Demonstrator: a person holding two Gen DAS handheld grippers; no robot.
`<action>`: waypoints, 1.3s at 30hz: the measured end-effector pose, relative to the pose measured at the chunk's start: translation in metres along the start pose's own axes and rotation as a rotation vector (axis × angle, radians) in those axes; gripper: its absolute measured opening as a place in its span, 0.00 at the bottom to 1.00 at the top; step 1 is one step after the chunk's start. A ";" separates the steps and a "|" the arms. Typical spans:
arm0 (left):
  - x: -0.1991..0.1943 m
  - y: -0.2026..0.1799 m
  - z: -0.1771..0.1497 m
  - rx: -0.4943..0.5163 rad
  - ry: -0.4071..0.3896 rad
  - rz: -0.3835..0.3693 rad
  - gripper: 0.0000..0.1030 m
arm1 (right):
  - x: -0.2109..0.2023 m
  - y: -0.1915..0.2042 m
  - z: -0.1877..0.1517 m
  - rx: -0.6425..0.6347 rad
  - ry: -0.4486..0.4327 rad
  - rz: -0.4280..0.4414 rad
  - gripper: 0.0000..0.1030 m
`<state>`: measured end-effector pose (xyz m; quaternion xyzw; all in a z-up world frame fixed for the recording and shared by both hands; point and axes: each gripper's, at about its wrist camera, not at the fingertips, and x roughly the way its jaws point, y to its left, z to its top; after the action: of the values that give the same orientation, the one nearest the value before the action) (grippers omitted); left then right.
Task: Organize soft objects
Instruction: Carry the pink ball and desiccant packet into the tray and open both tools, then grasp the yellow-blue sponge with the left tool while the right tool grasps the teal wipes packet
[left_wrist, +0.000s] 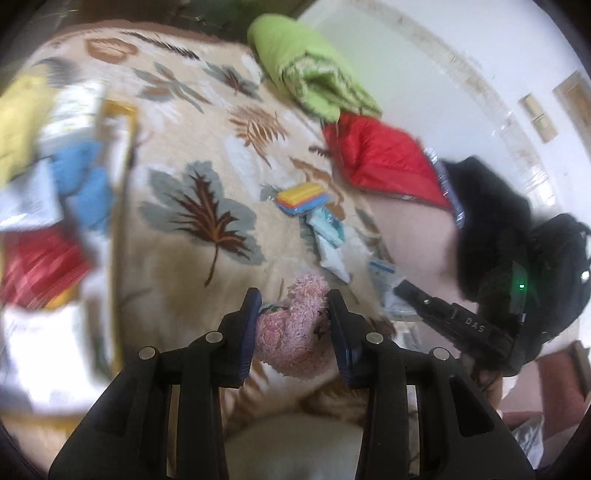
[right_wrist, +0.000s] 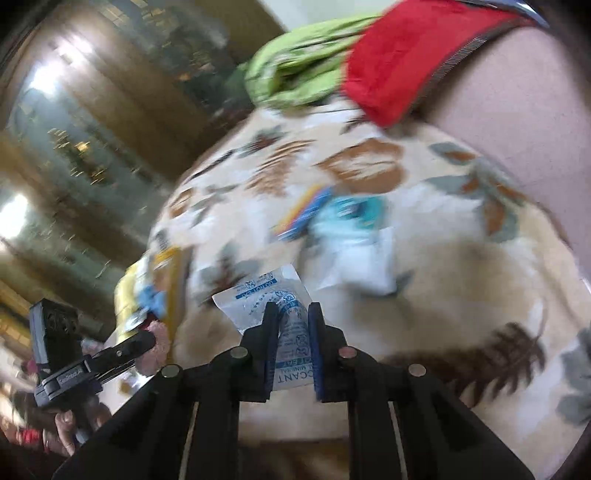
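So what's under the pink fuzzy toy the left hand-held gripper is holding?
The leaf-patterned blanket shows around the pink fuzzy toy, which is clamped in the left hand-held gripper. Whatever lies directly beneath the toy is hidden.

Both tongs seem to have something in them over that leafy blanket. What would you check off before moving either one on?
1. Left tongs holding the pink fluffy toy: ok, it sits squeezed between the two pads.
2. Right tongs holding the white packet: ok, pinched between the pads, most of it sticking out ahead.
3. Packet grip secure: cannot tell, it is thin and the view is blurred.
4. Tongs apart from each other: ok, the right one shows off to the side in the left view.
5. Drop spot for each item: cannot tell, the pile of soft things at the blanket edge is blurred.
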<state>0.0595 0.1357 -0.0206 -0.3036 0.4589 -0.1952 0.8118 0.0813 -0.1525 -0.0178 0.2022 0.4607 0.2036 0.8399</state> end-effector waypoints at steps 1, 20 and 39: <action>-0.013 0.002 -0.004 -0.009 -0.018 -0.002 0.35 | -0.001 0.011 -0.001 -0.013 0.002 0.023 0.12; -0.082 0.118 -0.024 -0.142 -0.187 0.322 0.35 | 0.163 0.228 -0.020 -0.410 0.338 0.029 0.12; -0.107 0.108 -0.026 -0.102 -0.344 0.284 0.72 | 0.107 0.177 -0.017 -0.181 0.237 0.272 0.56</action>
<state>-0.0125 0.2714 -0.0367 -0.3054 0.3611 -0.0010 0.8811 0.0916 0.0541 -0.0073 0.1607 0.5045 0.3782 0.7594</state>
